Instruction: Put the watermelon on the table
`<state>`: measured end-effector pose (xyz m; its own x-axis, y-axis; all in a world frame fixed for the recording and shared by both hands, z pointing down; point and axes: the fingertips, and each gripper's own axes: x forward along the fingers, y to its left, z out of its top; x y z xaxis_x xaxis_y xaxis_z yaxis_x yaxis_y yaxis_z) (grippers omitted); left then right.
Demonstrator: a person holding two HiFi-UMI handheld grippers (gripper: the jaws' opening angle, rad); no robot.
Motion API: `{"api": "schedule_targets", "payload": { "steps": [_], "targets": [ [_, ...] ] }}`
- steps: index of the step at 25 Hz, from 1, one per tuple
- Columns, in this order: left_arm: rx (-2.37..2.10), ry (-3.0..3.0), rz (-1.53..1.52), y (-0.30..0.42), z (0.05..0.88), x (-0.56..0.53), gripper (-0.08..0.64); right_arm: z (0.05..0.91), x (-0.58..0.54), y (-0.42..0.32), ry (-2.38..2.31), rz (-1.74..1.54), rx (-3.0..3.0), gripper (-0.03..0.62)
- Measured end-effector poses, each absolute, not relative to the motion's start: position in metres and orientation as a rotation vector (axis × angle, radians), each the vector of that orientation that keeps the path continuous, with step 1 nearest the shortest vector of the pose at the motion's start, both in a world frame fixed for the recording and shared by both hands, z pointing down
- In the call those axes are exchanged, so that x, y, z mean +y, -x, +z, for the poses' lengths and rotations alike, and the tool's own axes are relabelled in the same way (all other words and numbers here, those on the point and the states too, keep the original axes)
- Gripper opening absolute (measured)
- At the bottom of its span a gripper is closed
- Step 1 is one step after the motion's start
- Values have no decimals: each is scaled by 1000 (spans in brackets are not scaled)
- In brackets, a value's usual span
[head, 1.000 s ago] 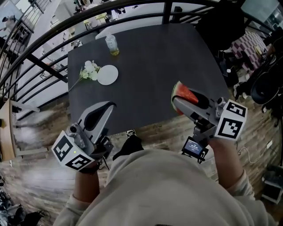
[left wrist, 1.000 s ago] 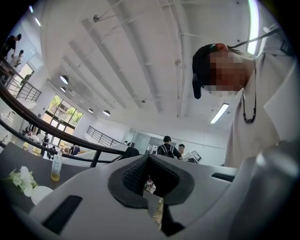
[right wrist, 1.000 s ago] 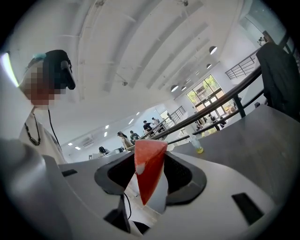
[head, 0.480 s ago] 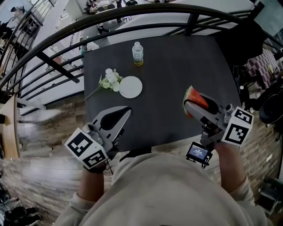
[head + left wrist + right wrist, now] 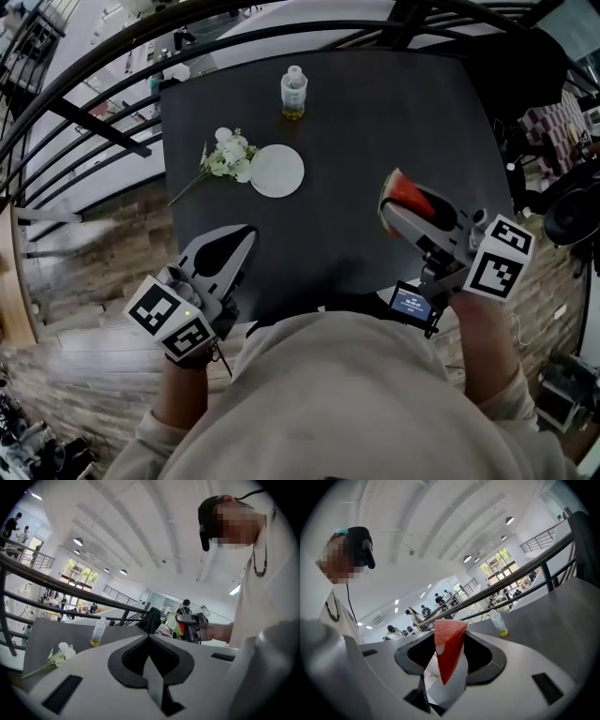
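Observation:
A red watermelon slice (image 5: pixel 401 196) with a green rind is held in my right gripper (image 5: pixel 394 208), which is shut on it above the right part of the dark table (image 5: pixel 356 122). In the right gripper view the wedge (image 5: pixel 449 646) stands between the jaws, point down. My left gripper (image 5: pixel 236 242) hangs over the table's near left edge, shut with nothing in it; its jaws meet in the left gripper view (image 5: pixel 149 641). That view also shows the slice (image 5: pixel 174 623) in the other gripper, off to the right.
A white plate (image 5: pixel 277 171) lies on the table with a sprig of white flowers (image 5: pixel 225 157) to its left. A small bottle of yellow liquid (image 5: pixel 293 93) stands near the far edge. A black railing (image 5: pixel 94 122) curves round the table's left and far sides.
The view has shifted a little, so the table sits slightly higher and further left in the frame. Both grippers keep their places relative to the body, and the slice stays held.

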<state>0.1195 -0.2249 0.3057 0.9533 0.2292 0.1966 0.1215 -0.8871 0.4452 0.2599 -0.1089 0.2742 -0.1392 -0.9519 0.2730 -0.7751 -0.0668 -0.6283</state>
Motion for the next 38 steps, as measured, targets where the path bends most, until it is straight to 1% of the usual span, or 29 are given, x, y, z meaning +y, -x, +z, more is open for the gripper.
{"api": "schedule_targets", "payload": {
  "steps": [5, 12, 19, 29, 34, 38],
  "targets": [
    [259, -2652, 302, -127, 300, -225, 6, 273, -114, -265, 1843, -1005, 1951, 196],
    [284, -2700, 237, -140, 265, -210, 6, 246, -138, -275, 1763, -919, 2070, 196],
    [308, -2675, 142, -153, 239, -204, 6, 251, -142, -276, 1727, -887, 2163, 196],
    [267, -2654, 116, -152, 243, -199, 6, 257, -131, -277, 1712, -895, 2173, 196],
    [236, -2722, 197, -151, 258, -187, 6, 267, -128, -277, 1702, -908, 2199, 196],
    [214, -2722, 191, -146, 259, -183, 6, 278, -127, -278, 1727, -926, 2240, 196]
  ]
}}
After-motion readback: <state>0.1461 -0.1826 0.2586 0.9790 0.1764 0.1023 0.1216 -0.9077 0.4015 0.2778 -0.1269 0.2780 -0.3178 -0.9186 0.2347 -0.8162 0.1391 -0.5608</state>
